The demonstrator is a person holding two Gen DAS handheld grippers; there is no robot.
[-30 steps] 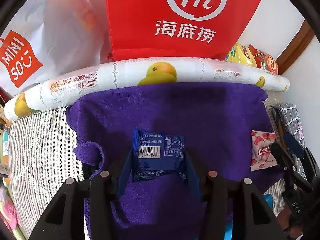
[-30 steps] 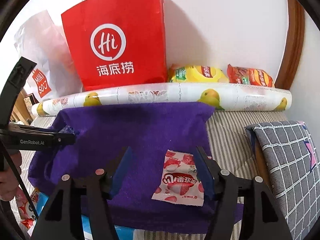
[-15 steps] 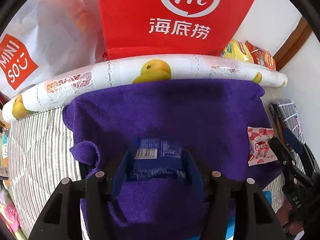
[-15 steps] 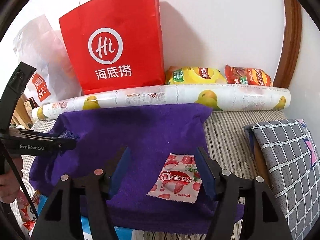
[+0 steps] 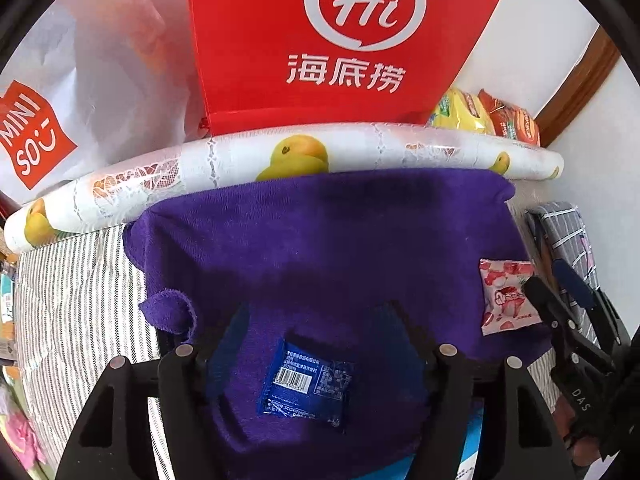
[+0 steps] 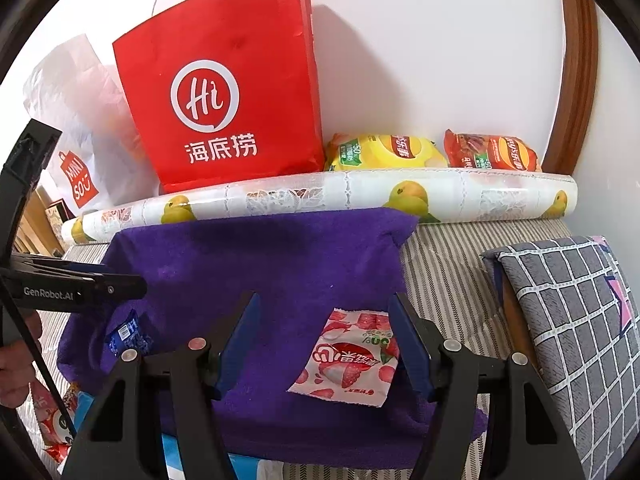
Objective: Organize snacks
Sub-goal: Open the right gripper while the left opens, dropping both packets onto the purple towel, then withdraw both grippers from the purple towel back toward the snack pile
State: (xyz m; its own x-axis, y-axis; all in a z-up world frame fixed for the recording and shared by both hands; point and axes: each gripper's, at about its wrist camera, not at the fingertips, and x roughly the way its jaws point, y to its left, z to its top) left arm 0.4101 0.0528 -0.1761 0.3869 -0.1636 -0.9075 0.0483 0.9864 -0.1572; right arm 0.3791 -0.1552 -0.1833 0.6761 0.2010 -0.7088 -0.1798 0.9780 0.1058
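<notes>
A small blue snack packet (image 5: 308,384) lies flat on the purple towel (image 5: 328,240), between the wide-open fingers of my left gripper (image 5: 320,320), which does not touch it. It also shows at the left of the right wrist view (image 6: 128,334). A pink strawberry snack packet (image 6: 352,360) lies on the towel (image 6: 260,264) between the open fingers of my right gripper (image 6: 324,308), untouched. It shows at the right in the left wrist view (image 5: 506,296).
A red paper bag (image 6: 224,92) and a white Miniso bag (image 6: 76,120) stand against the wall behind a rolled fruit-print mat (image 6: 320,196). Yellow (image 6: 384,152) and red (image 6: 492,152) chip bags lie behind the roll. A grey checked cushion (image 6: 568,320) is at right.
My left gripper opened and let go of the blue packet, which now lies flat on the towel. The right gripper has barely moved.
</notes>
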